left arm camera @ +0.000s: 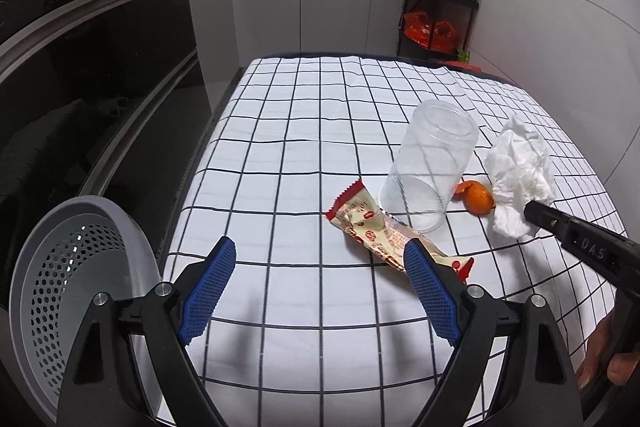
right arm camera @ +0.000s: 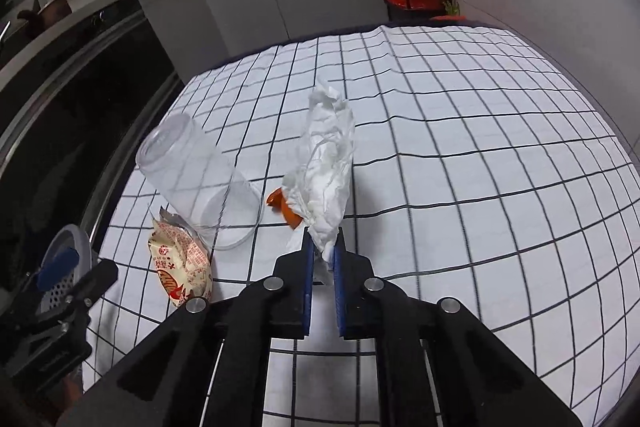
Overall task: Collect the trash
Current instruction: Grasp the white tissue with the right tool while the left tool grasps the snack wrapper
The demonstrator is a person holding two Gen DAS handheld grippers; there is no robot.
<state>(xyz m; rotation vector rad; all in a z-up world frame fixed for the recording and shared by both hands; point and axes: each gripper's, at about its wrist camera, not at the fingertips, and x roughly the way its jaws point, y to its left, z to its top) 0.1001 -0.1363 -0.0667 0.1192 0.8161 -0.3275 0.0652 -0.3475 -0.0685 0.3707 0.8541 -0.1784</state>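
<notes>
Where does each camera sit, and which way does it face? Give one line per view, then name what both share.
Left wrist: on the left claw, facing down over the checked table; open blue pads, a hand lower right.
Right wrist: on the right claw, facing down the table; pads shut on the tissue.
Shared: tissue, clear jar, snack wrapper, orange peel, grey basket.

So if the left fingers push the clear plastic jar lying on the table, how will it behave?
The clear jar lies on its side on the checked cloth, so it would probably roll. It looks empty and thin-walled, so likely light. Its smooth wall may slip between the fingers.
</notes>
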